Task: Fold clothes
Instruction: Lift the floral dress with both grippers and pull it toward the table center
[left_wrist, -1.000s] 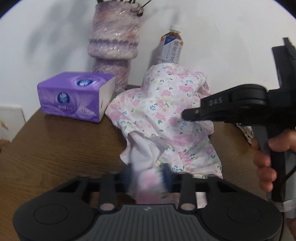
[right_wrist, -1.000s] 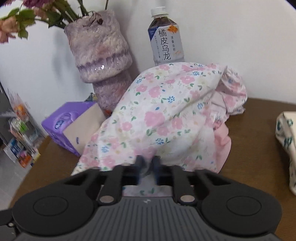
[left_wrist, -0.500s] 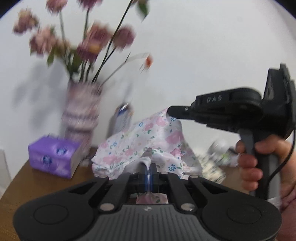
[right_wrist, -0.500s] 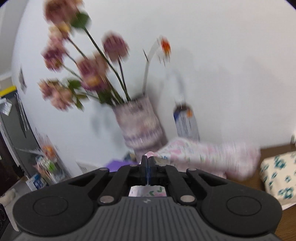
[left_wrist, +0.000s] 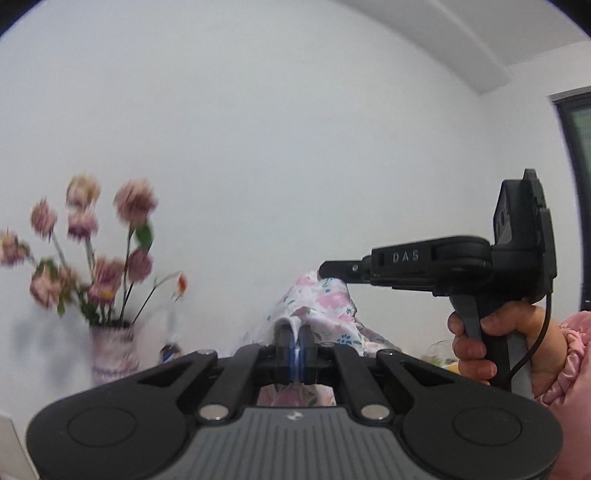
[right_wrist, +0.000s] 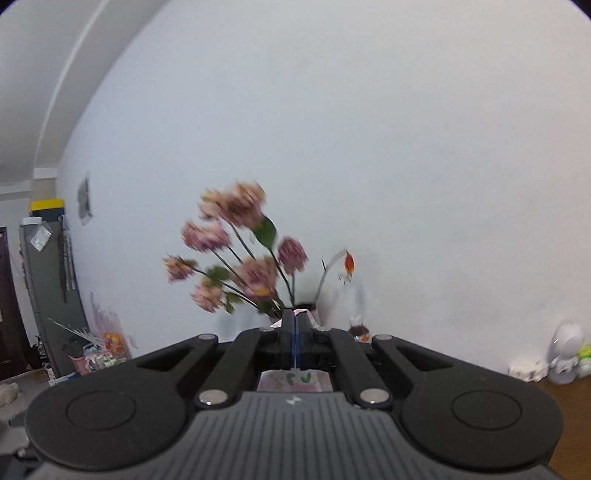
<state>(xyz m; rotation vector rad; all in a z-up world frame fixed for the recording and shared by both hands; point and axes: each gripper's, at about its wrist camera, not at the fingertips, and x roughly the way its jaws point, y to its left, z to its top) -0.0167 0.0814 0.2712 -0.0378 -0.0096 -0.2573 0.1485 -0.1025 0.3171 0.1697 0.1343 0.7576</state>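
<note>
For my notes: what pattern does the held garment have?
The garment is white with pink and blue flowers, clearest in the left wrist view.

A thin white cotton garment printed with pink and blue flowers (left_wrist: 317, 314) hangs lifted in the air, stretched between two pinched spots. One white edge bunches up at the near middle, another corner rises higher to the right, and the cloth drapes downward between them, creased and unfolded.

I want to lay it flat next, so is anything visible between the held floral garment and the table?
That cannot be told: both grippers, left and right, clamp the floral garment aloft, and the table below it is out of view.
</note>
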